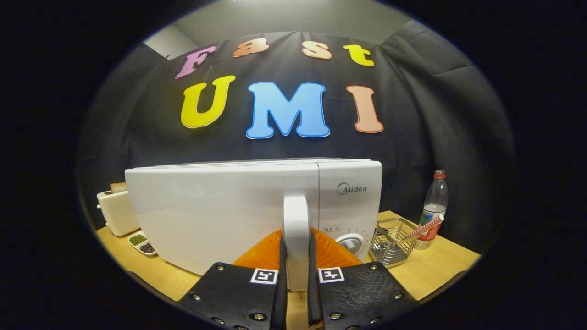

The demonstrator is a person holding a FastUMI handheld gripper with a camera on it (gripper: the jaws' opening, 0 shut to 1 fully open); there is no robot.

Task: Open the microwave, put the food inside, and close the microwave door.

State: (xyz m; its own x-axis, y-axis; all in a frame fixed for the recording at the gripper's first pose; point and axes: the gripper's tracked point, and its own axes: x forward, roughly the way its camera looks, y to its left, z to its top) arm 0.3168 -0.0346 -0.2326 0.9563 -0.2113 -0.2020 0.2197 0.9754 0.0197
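A white microwave stands on the wooden table right in front of me, its door flush with the body. The door's white upright handle runs down between my two fingers. My gripper is shut on that handle, one finger pressing on each side. The control panel with a round dial is just right of the fingers. I cannot make out any food for the task here.
A white toaster with a bread slice stands left of the microwave, with a small two-part dish of seeds before it. Right of the microwave are a wire basket holding a striped straw and a plastic water bottle.
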